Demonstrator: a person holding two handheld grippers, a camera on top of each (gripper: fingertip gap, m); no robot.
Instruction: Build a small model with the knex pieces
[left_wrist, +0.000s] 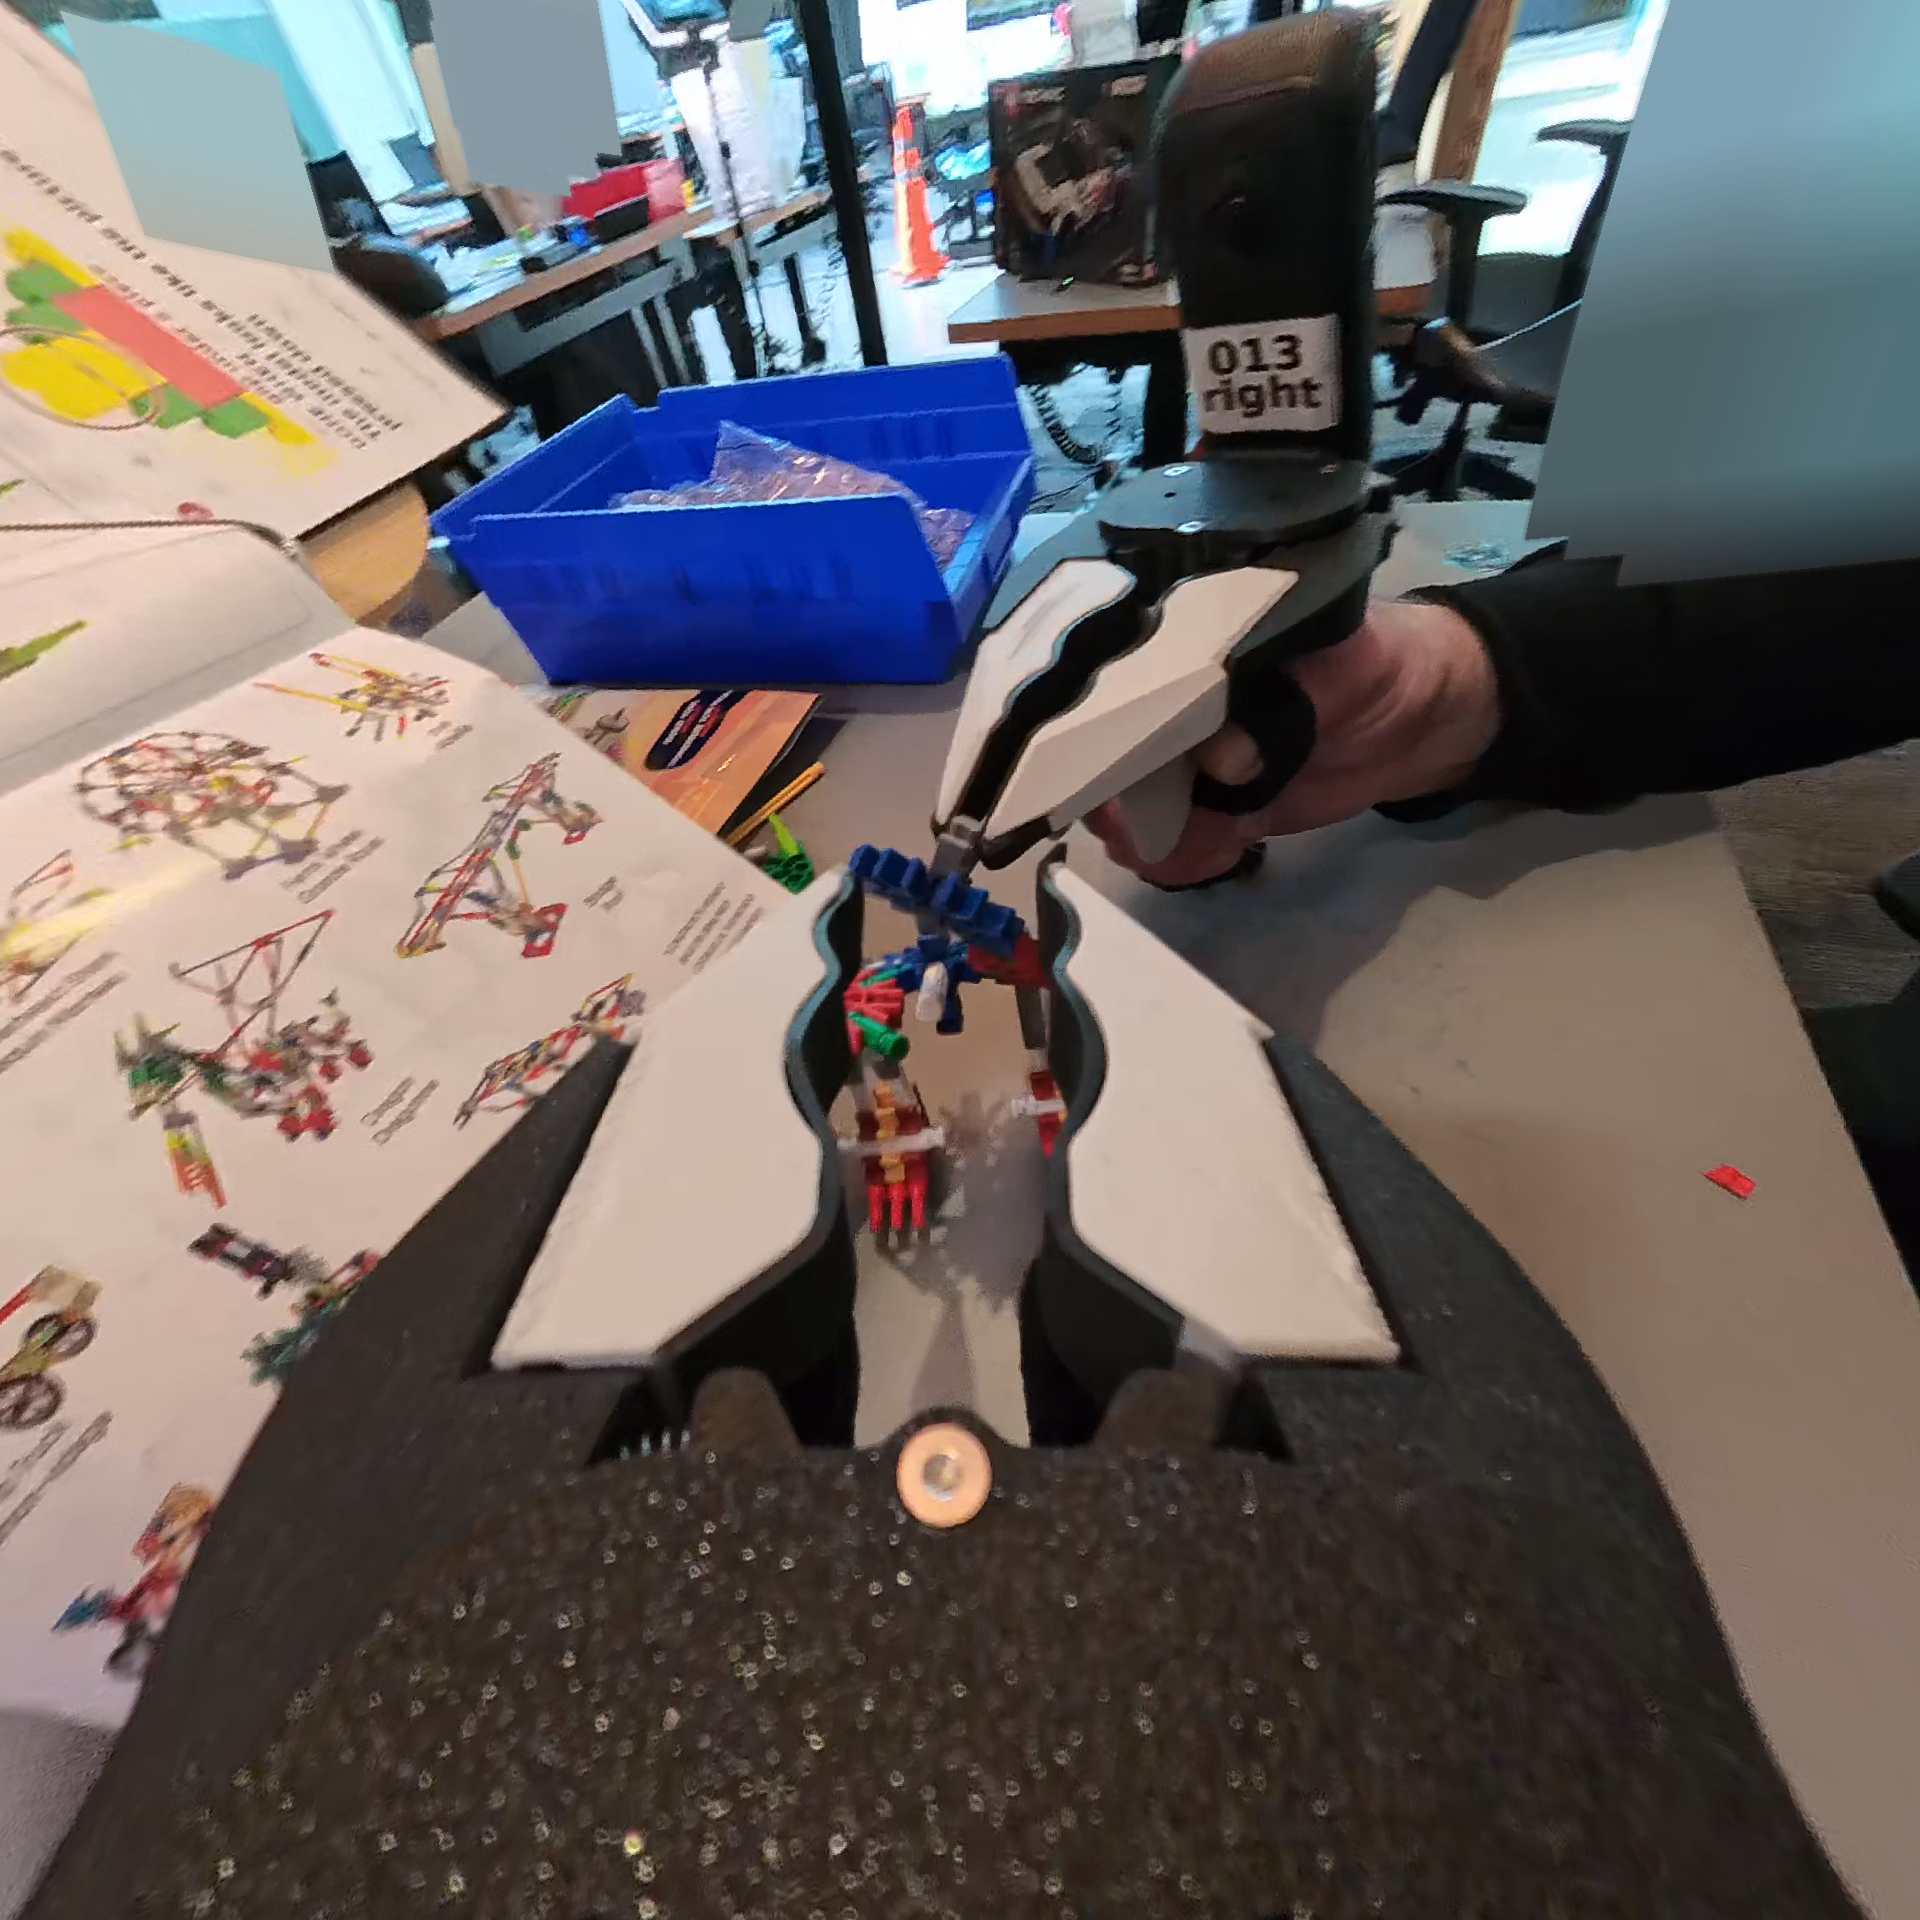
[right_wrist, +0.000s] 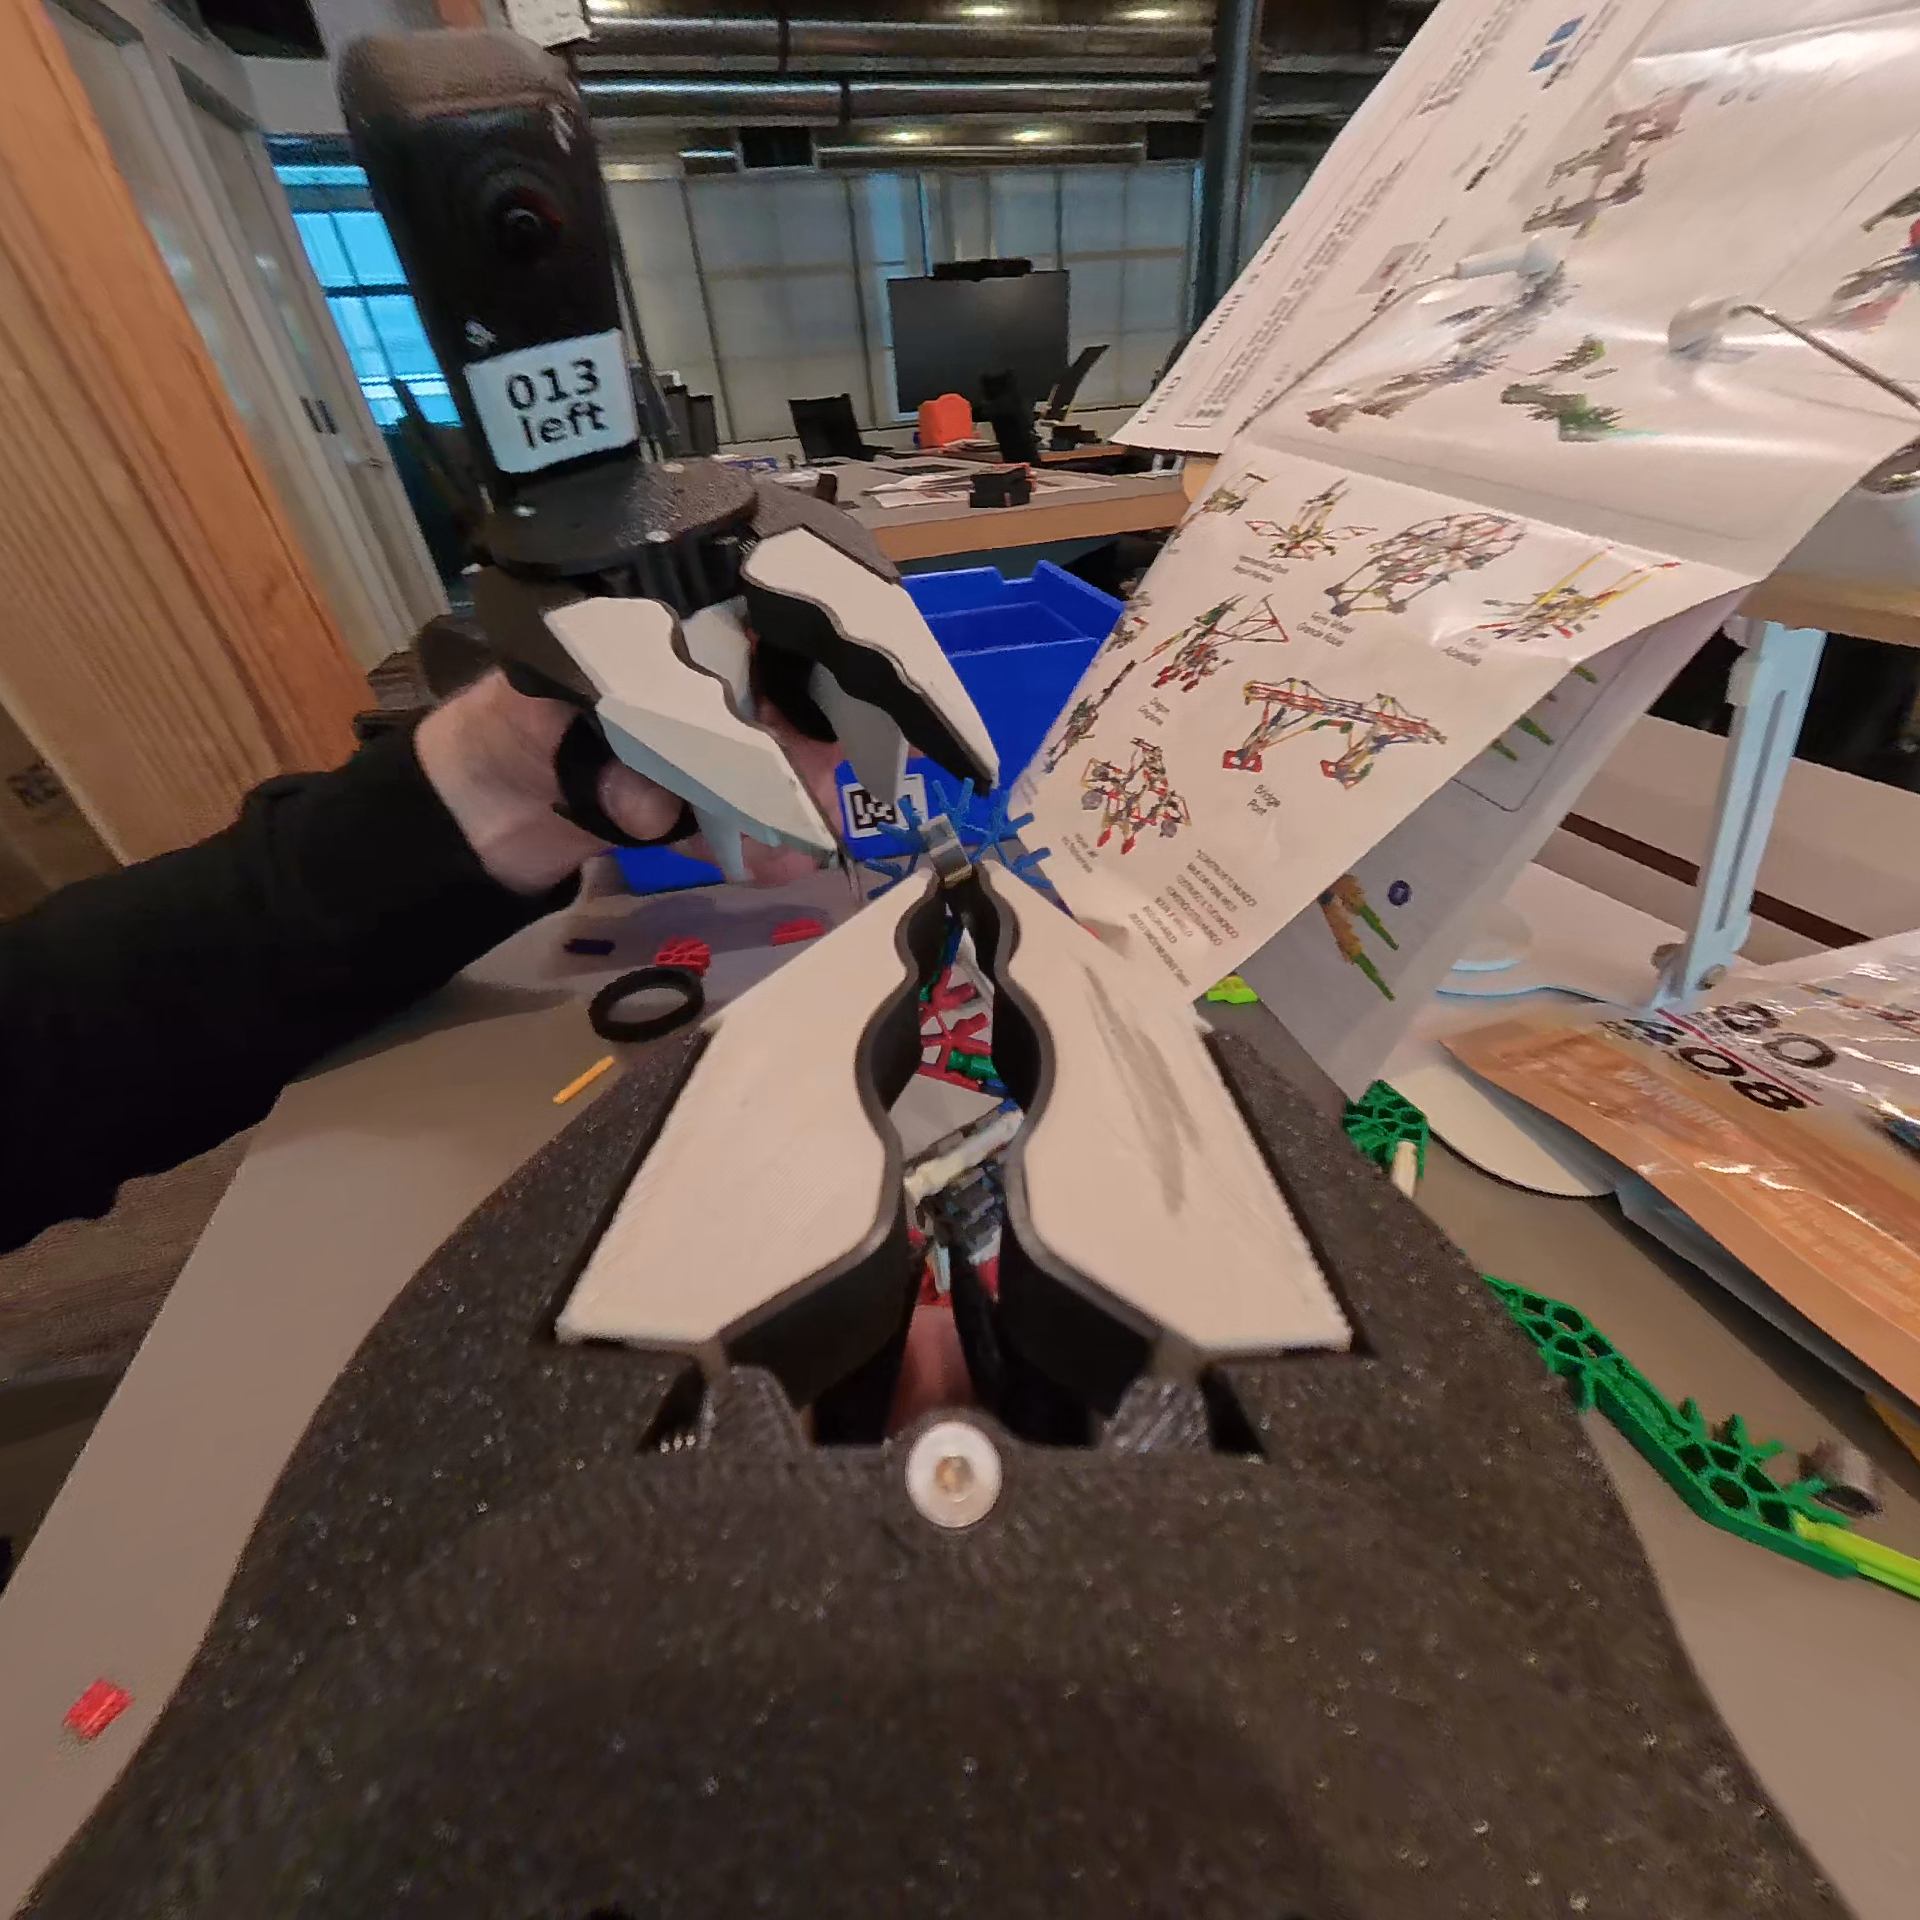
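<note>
- Between your two tongs, above the grey tabletop (left_wrist: 1558, 1039): the rod-and-connector model (left_wrist: 914, 1039), red, blue and green, off the surface as far as I can tell.
- Left tongs (left_wrist: 951, 883): part-way apart, straddling the model. I can't confirm either tip is actually biting on it, so don't trust that side to carry load.
- Right tongs (right_wrist: 951, 883): closed tight on a small grey piece (right_wrist: 948, 862) at the model's blue top; in the left wrist view your right tongs (left_wrist: 961, 831) come down onto the blue connectors (left_wrist: 925, 894).
- Risk: a tip-only pinch on one small piece. Twist or pull and it may pop off, and the model drops or splits.
- Risk: press-fit joints. Side load from the left tongs could unseat rods lower down.
- Risk: the instruction sheet (right_wrist: 1351, 675) hangs just beside the right tongs; a swing that way snags it.
- Loose bits below: black ring (right_wrist: 644, 1003), green lattice part (right_wrist: 1662, 1434), small red piece (left_wrist: 1730, 1181). Anything dropped lands among them. Blue bin (left_wrist: 727, 561) is well behind.
</note>
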